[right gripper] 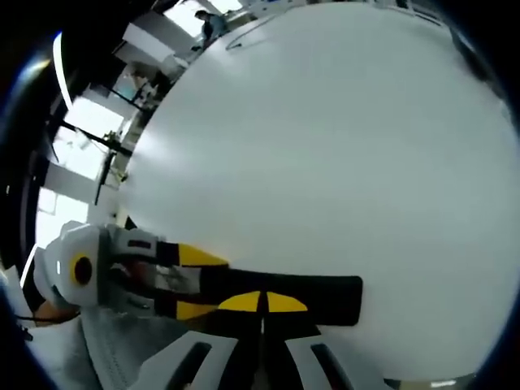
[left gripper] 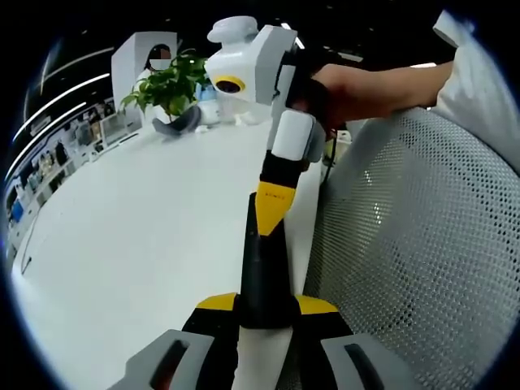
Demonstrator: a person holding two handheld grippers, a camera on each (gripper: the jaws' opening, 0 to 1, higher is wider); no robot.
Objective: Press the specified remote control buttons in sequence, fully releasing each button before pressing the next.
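Note:
A long black remote control (left gripper: pixel 264 276) runs forward from between the yellow-tipped jaws of my left gripper (left gripper: pixel 266 307), which is shut on its near end. My right gripper (left gripper: pixel 266 218) comes down from above, held by a hand (left gripper: pixel 357 89), its jaws shut to one yellow point that rests on the remote's upper face. In the right gripper view the remote (right gripper: pixel 325 301) lies crosswise over the white table (right gripper: pixel 325 146). There my right gripper (right gripper: pixel 264 302) is shut with its tips on the remote, and the left gripper (right gripper: pixel 199 284) clamps the remote's left end. No buttons can be made out.
The white table (left gripper: pixel 130 236) stretches to the left. A grey mesh chair back (left gripper: pixel 422 244) stands close on the right. A potted plant (left gripper: pixel 171 85) and small items sit at the table's far end, and a white sleeve (left gripper: pixel 479 73) hangs at the upper right.

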